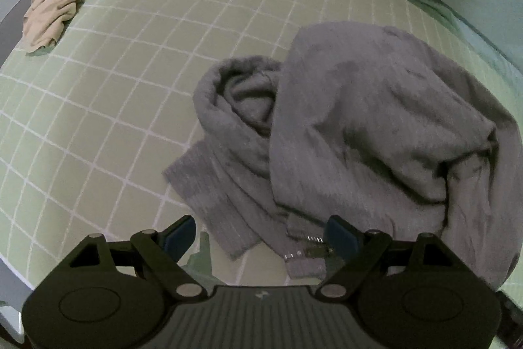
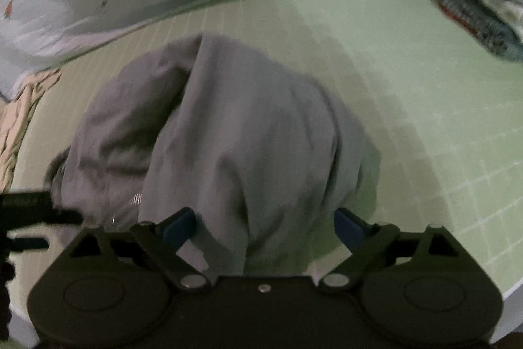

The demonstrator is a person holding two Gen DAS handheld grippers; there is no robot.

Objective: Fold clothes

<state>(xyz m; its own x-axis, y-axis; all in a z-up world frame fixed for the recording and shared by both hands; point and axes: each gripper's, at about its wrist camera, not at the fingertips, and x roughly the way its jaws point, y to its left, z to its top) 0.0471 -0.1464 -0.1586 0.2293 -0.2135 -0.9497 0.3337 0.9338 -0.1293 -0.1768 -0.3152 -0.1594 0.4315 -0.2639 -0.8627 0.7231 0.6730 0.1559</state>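
Both tools gape, gripping nothing: left tool (image 1: pixel 261 236), right tool (image 2: pixel 265 226). Bunched grey hoodie (image 1: pixel 359 136) on bed (image 1: pixel 130 87); zipper (image 1: pixel 309 246) could snag.

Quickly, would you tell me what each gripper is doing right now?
Left gripper: open, holding nothing, at the grey garment.
Right gripper: open, fabric between the fingers, not clamped.
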